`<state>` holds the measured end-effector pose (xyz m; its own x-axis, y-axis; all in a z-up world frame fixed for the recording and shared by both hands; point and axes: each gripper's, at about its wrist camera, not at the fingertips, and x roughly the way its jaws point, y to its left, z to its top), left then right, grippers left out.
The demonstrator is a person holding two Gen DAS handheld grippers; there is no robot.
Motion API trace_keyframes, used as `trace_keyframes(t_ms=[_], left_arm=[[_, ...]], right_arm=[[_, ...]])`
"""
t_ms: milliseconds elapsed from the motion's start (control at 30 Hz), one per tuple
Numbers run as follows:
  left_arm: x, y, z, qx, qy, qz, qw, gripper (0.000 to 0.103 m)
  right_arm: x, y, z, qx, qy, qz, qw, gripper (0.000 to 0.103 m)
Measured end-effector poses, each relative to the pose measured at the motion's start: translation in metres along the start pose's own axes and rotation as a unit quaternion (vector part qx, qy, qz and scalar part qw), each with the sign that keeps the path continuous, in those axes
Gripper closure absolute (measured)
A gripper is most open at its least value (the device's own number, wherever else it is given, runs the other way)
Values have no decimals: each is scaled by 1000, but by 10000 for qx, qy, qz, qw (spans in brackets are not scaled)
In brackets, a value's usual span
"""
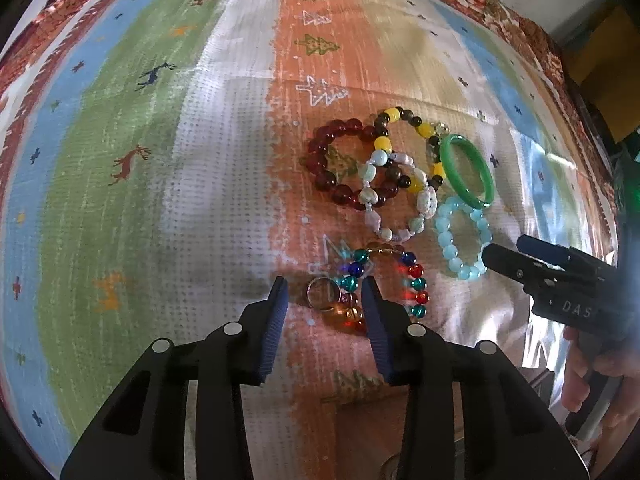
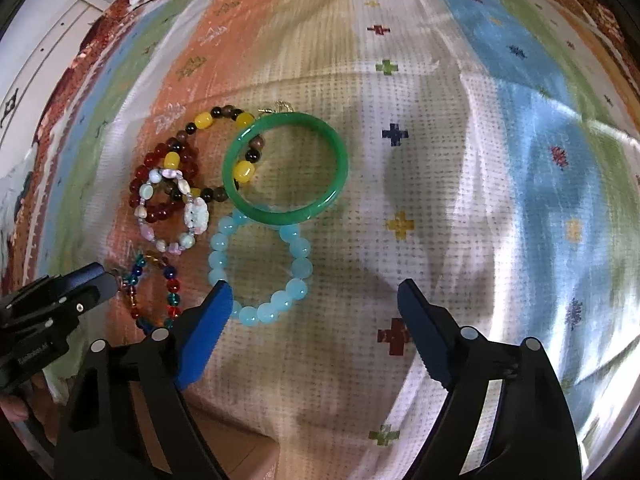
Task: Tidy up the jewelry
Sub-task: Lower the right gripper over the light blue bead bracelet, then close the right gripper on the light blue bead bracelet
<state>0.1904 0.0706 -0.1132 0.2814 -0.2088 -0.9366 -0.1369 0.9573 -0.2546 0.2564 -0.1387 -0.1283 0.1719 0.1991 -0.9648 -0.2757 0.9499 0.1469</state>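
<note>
Several bracelets lie in a cluster on a striped patterned cloth (image 1: 224, 184). My left gripper (image 1: 325, 292) points down at a small metal ring (image 1: 320, 292) and the near side of a multicoloured glass-bead bracelet (image 1: 416, 280). The ring sits between the blue pads, which do not press on it. My right gripper (image 2: 316, 290) stands wide open over the lower part of a light blue bead bracelet (image 2: 300, 268), its left fingertip beside the beads. A green bangle (image 2: 340, 160) lies just beyond, overlapping a yellow-and-brown bead bracelet (image 2: 204, 120).
A dark red bead bracelet (image 1: 332, 160) and a pale stone bracelet (image 1: 426, 204) overlap in the cluster. Bare cloth stretches left of the jewelry in the left wrist view and right of it in the right wrist view. A hand (image 1: 580, 372) holds the right gripper (image 1: 504, 250).
</note>
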Motion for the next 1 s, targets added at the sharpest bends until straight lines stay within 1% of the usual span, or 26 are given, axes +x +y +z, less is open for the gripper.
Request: trace_keyframes(t_ms=[133,300,367,433,567,600,633,667,700,733,767,800,867,900,933,1000], left_arm=[[4,-3,-2,80,53,67,9999,65],[8,-4,-3,165,70,156,9997,65],[7,-4,-3,178,55,188,9996,67],[9,-5,-1,152,56,200,9997,74],[10,-4,-2,150,46,255,9996,78],[10,-4,-2,152,45,271,9995,80],[11,-4,-2,161,50,311,9994,83],[12,-3,-3,165,53,319,9993,83],[12,-3,-3,169,53,320,9993,83],[12,-3,-3,168,55,324,9993,83],[12,-2,-4,171,53,330,9993,83],[12,-3,-3,168,51,332,9993,83],[11,-3,-3,128,50,296,9995,83],[11,-3,-3,114,49,277,9995,84],[9,-2,-3,97,40,251,9996,84],[4,-2,-3,73,-18,192,9998,84]], right_arm=[[8,2,5,-35,50,-93,9999,20],[14,7,10,-109,100,-252,9996,24],[16,7,11,-119,112,-305,9994,30],[17,6,12,-117,128,-324,9993,32],[19,6,9,-193,143,-403,9989,38],[18,6,9,-216,139,-421,9988,40],[18,6,9,-223,133,-432,9987,45],[18,5,8,-213,130,-449,9987,50],[18,5,7,-215,128,-469,9986,52],[18,4,7,-213,126,-479,9985,57],[17,1,7,-197,122,-483,9986,63],[16,0,7,-184,116,-480,9986,67],[15,-5,8,-152,117,-430,9989,82],[15,-7,8,-152,125,-406,9990,85],[14,-7,8,-177,129,-413,9989,91],[12,-7,8,-251,126,-410,9988,91]])
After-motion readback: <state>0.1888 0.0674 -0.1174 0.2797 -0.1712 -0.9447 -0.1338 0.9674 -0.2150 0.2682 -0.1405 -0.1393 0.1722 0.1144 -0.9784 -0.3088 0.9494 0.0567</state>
